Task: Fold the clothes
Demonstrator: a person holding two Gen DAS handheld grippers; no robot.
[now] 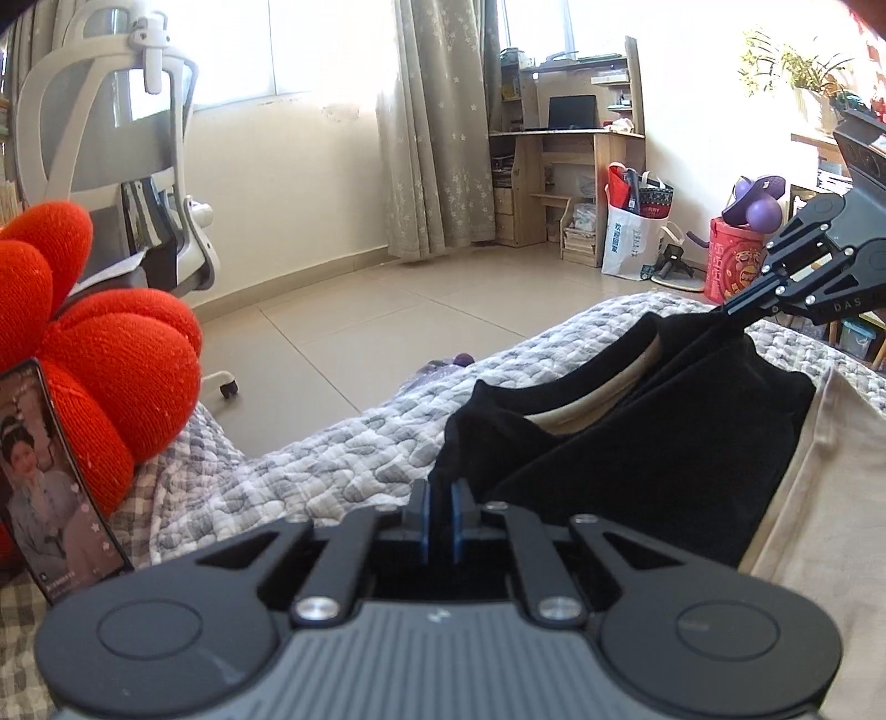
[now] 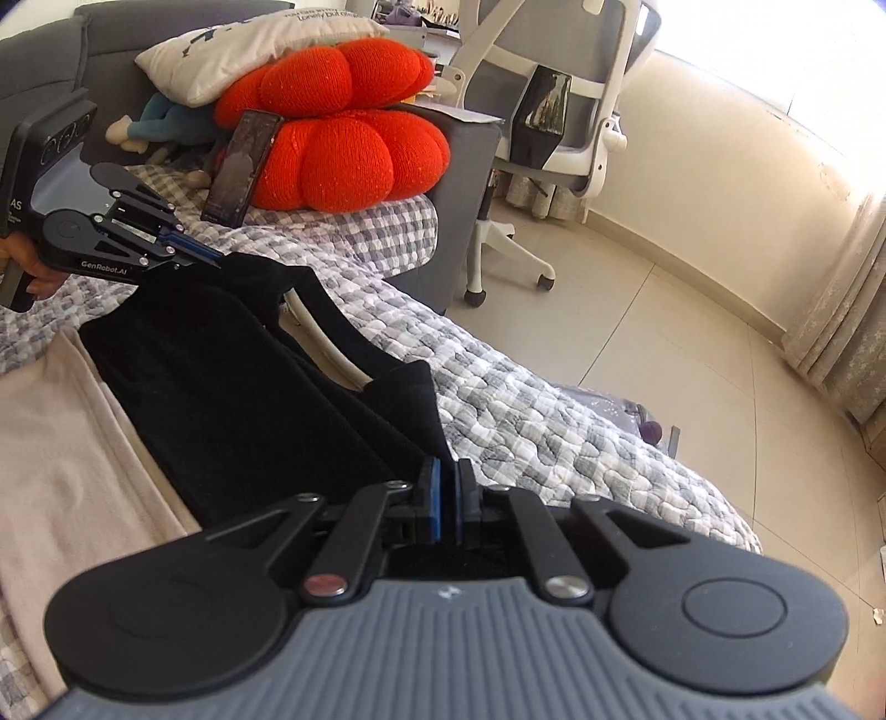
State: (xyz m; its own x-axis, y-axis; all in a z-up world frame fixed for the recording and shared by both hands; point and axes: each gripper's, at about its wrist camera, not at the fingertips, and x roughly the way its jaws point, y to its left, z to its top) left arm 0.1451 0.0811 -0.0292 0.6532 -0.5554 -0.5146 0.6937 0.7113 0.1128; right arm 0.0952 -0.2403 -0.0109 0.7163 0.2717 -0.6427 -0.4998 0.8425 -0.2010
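Observation:
A black garment (image 1: 653, 443) with a pale lining at its neck lies on the quilted grey-and-white bedspread (image 1: 332, 465), lifted along one edge between both grippers. My left gripper (image 1: 441, 493) is shut on the near corner of that edge. In the same view my right gripper (image 1: 728, 311) pinches the far corner. In the right wrist view my right gripper (image 2: 446, 471) is shut on the black garment (image 2: 232, 387), and the left gripper (image 2: 215, 258) holds the opposite corner. A beige garment (image 2: 66, 421) lies under and beside the black one.
A red knitted cushion (image 2: 338, 155) and a propped phone (image 2: 241, 166) sit at the bed's head, with a white pillow (image 2: 243, 44) behind. A white office chair (image 2: 554, 111) stands beside the bed on the tiled floor (image 1: 387, 310). Desk (image 1: 570, 149), bags and a red bucket (image 1: 736, 260) line the far wall.

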